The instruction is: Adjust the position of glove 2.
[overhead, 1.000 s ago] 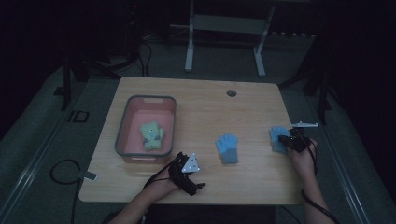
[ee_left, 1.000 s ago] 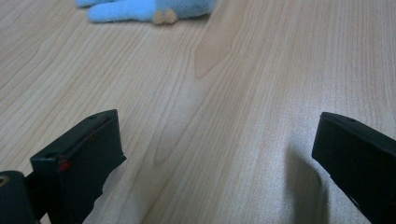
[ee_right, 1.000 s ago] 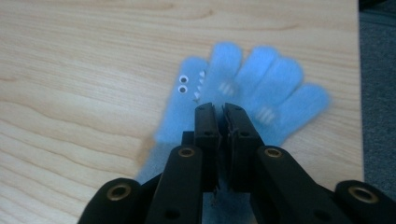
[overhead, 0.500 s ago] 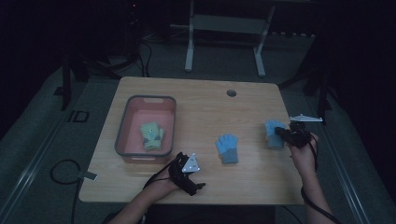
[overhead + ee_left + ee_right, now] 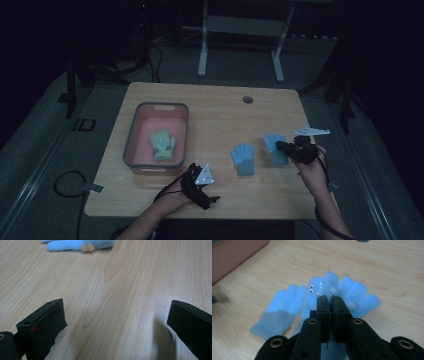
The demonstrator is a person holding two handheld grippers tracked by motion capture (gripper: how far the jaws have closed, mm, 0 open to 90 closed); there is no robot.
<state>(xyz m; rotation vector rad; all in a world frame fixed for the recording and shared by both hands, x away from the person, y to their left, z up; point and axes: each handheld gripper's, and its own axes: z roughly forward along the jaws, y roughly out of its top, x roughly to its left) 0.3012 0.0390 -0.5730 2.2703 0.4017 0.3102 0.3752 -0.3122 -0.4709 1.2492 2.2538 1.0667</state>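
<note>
The right gripper (image 5: 281,146) is clamped on a blue glove (image 5: 274,148), holding it just above the wooden table (image 5: 220,115) beside a second blue glove (image 5: 243,158). The left gripper (image 5: 198,184) rests near the table's front edge, jaws wide apart with nothing between them.

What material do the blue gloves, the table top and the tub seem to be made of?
Blue gloves: soft knitted yarn, fuzzy surface, ribbed grey cuff. Table top: wood or wood-look laminate, with matt grain lines; which one is unclear. Tub: probably plastic, smooth pink walls with a grey rim.
</note>
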